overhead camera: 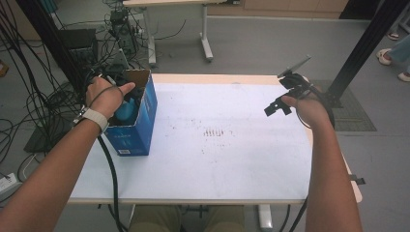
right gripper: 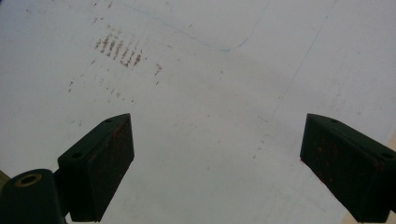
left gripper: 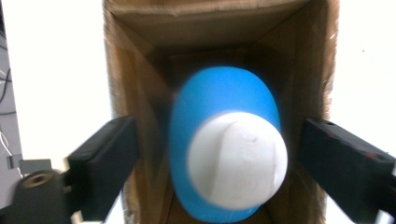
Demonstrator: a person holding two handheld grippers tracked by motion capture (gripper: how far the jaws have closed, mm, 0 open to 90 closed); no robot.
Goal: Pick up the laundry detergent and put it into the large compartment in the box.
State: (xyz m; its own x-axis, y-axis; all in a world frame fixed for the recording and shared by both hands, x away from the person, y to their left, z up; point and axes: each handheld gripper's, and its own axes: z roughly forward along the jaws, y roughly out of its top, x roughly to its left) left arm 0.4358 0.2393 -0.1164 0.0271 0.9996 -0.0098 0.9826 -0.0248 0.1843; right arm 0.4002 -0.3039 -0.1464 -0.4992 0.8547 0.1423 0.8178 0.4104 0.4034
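I hold my left claw (left gripper: 219, 158) over the open top of the box (overhead camera: 140, 113), jaws spread apart, clear of the blue bottle (left gripper: 224, 140) with the white cap that stands inside it. The box sits at the desk's (overhead camera: 217, 169) left edge. My right claw (overhead camera: 285, 99) hovers well right of the box, jaws wide and empty, bare desk between.
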